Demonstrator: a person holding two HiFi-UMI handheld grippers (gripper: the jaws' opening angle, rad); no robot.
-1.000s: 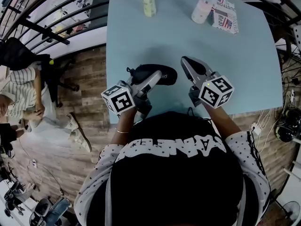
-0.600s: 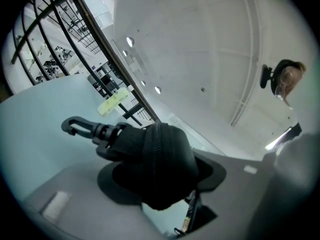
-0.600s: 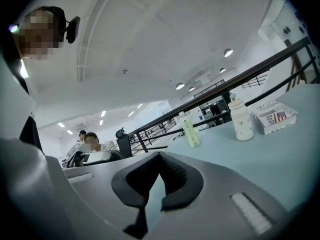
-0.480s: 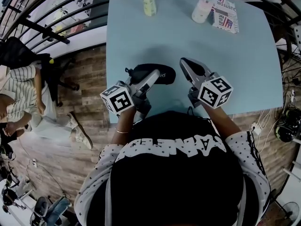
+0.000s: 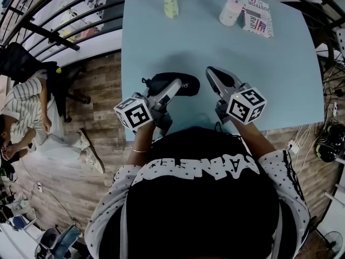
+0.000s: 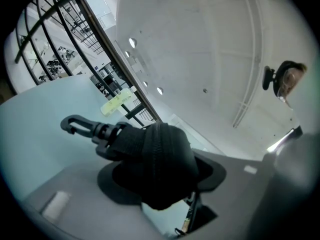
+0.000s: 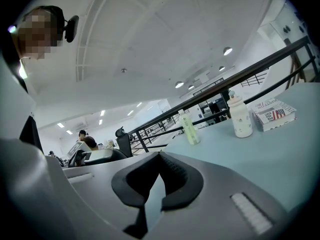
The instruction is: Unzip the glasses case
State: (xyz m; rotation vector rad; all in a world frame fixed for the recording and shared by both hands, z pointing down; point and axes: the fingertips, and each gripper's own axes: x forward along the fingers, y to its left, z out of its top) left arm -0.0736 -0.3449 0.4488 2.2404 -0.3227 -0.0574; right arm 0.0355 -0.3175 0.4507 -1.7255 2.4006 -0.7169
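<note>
The black glasses case [image 5: 186, 83] lies near the table's left front edge, its zipper shut along the rim in the left gripper view. A black plastic clip [image 6: 75, 125] sticks out from its end. My left gripper [image 5: 175, 85] is shut on the case [image 6: 160, 154], with the pads [image 6: 205, 171] pressing on both sides. My right gripper [image 5: 212, 72] hovers just right of the case, apart from it. In the right gripper view its jaws [image 7: 160, 160] are shut with nothing between them.
A pale green bottle [image 5: 170, 1], a white bottle [image 5: 230, 11] and a printed box [image 5: 257, 16] stand at the far end of the light blue table [image 5: 280, 74]. The table's left edge [image 5: 124, 90] is close to the case. A person [image 5: 24, 112] sits below at the left.
The case and both grippers stay almost where they were. Only the person at the far left has shifted.
</note>
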